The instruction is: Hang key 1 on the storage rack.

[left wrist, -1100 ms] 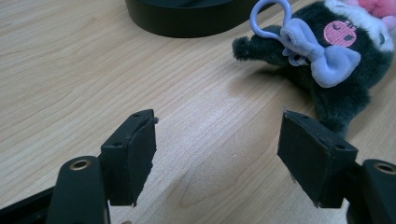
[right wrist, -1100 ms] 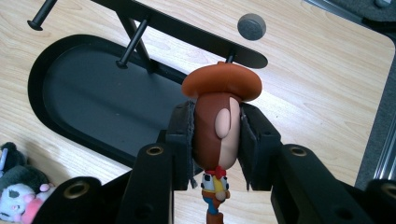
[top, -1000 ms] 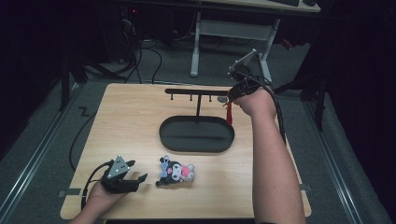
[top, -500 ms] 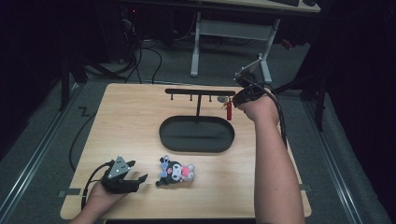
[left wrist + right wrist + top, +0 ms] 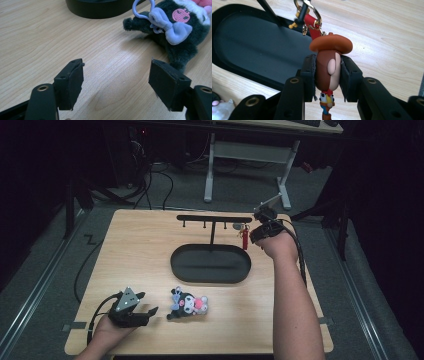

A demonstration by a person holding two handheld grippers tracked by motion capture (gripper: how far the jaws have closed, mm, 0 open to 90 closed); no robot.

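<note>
A cowboy figure keychain (image 5: 328, 67) with an orange hat and a red strap hangs from a peg of the black rack (image 5: 215, 218). My right gripper (image 5: 327, 75) is shut on the figure's head; in the high view it (image 5: 256, 232) is at the rack's right end beside the red strap (image 5: 245, 240). A dark plush toy (image 5: 187, 303) with a lilac bow (image 5: 172, 27) and a lilac ring lies on the table near the front. My left gripper (image 5: 146, 310) rests open just left of the plush, jaws wide apart (image 5: 116, 80) with bare wood between them.
The rack stands on a black oval tray base (image 5: 210, 265) at the middle of the wooden table (image 5: 145, 250). Cables trail from both grippers. A white desk frame (image 5: 250, 155) stands on the floor behind the table.
My right hand with the keychain has shifted slightly right and farther back along the rack's right end. The left gripper and the plush have stayed put.
</note>
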